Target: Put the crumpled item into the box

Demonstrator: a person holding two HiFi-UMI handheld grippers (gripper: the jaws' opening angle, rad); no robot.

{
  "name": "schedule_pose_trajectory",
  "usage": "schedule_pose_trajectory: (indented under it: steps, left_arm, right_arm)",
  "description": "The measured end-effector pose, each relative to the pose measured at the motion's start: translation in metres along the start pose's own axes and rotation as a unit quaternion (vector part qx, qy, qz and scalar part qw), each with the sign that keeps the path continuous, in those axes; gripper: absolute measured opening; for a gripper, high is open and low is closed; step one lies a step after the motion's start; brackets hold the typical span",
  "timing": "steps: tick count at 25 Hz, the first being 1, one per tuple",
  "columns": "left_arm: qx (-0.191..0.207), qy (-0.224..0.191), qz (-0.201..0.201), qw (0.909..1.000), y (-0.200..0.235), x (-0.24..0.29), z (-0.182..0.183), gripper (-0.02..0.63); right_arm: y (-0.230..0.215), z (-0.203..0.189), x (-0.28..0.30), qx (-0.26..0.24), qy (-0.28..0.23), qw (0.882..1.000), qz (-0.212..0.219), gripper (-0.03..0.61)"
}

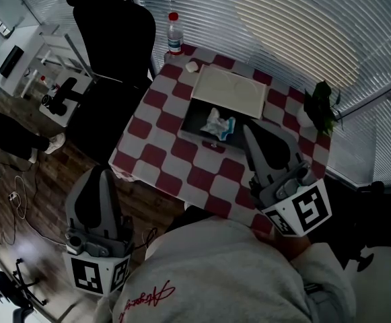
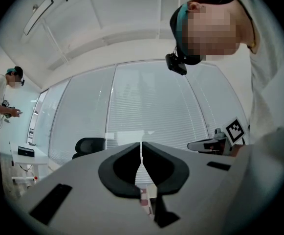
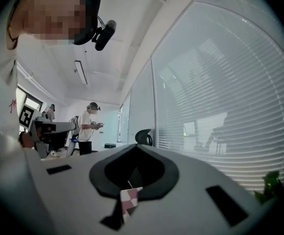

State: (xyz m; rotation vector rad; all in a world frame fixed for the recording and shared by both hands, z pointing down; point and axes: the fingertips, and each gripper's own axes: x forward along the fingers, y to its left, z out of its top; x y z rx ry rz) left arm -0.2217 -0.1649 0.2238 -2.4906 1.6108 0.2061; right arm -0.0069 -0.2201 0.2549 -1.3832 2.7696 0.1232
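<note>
Since the crumpled item lies inside the dark box, a white and blue wad on the box floor, I judge the job done, or all but done. Behind the box its pale lid lies flat on the checked table.

Neither of my grippers holds anything. On the left gripper the jaws are pressed together with only a thin seam between them. On the right gripper the tips also meet, and all I see through the gap behind them is a scrap of the checked cloth.

What matters for any further move is which side is closer. The right gripper's tip points at the near right corner of the box, with the wad just beyond and a little to the left of it. The left gripper hangs off the table's near left edge, over the floor and well apart from the box. If the wad needs tucking down, I would use the right, with a short reach forward and slightly leftward. The wad is a bunched lump with no clear long axis, so I see no approach angle that is better than another.
</note>
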Motion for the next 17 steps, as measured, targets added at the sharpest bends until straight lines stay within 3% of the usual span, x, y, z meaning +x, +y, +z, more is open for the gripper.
schedule_pose_trajectory:
  steps: [17]
  left_arm:
    - [-0.005, 0.002, 0.003, 1.0000, -0.0032, -0.0027, -0.0019, 0.025]
  right_arm:
    - [0.0038, 0.0006, -0.0034, 0.001, -0.001, 1.000, 0.005, 0.008]
